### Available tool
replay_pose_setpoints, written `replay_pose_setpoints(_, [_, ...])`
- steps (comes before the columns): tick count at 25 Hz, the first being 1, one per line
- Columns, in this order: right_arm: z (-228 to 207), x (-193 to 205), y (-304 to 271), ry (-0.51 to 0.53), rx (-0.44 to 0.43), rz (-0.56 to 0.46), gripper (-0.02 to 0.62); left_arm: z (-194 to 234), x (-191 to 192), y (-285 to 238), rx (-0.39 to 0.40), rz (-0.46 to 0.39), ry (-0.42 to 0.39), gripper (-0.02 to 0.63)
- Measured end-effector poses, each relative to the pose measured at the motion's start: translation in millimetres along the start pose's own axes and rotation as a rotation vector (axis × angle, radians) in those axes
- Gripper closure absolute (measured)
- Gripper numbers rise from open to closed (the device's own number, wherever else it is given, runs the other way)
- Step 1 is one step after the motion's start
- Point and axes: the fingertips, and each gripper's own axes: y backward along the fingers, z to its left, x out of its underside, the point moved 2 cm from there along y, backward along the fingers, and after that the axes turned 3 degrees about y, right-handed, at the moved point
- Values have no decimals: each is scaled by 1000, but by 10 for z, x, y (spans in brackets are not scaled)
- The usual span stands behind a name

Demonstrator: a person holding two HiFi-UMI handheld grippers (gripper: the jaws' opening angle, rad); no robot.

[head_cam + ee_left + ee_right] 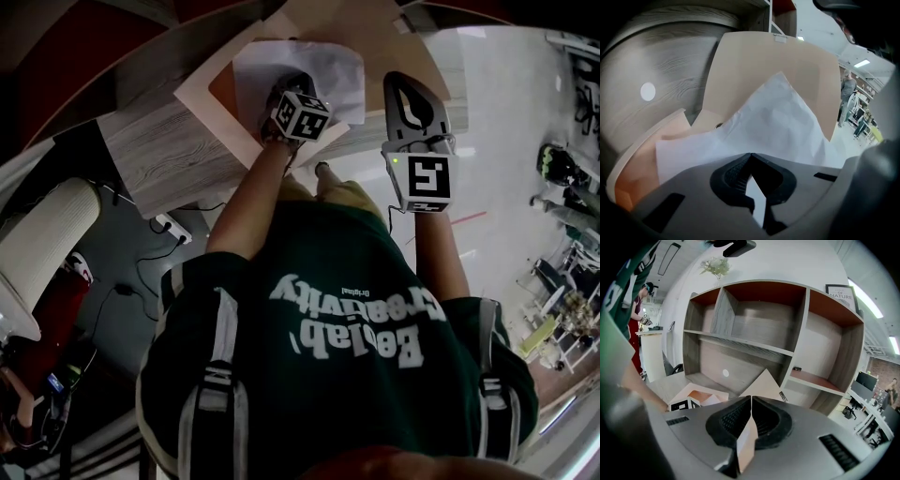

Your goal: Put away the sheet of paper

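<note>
The sheet of paper (778,117) looked light and limp, pinched at its edge by the left gripper (751,155), while the right gripper (751,399) clamped the stiffer beige folder (764,383)

Left gripper (750,157) pitched steeply down, jaws closed tip to tip, pinching the sheet of paper (778,117). Right gripper (751,399) alongside it, tilted down less, jaws clamped on a beige flap (747,441). Both arms stretched forward: left forearm (248,202) angled inward, right forearm (441,253) roughly straight ahead.

Dark green, white-lettered T-shirt (347,281) worn; left gripper (751,153) and right gripper (751,397) are grey.
</note>
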Motion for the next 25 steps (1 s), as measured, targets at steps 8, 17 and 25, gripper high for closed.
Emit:
replay_pose_setpoints(8, [59,9,-42,1,-18,-1,560,470,125,146,-152,12,126,588])
replay_pose_setpoints(17, [109,-1,-23,5,-29,-9,560,390,19,279,-154,-10,52,587])
replay_pose_setpoints(25, [119,26,-32,0,-23,3,560,235,87,90,-12,34,9,586])
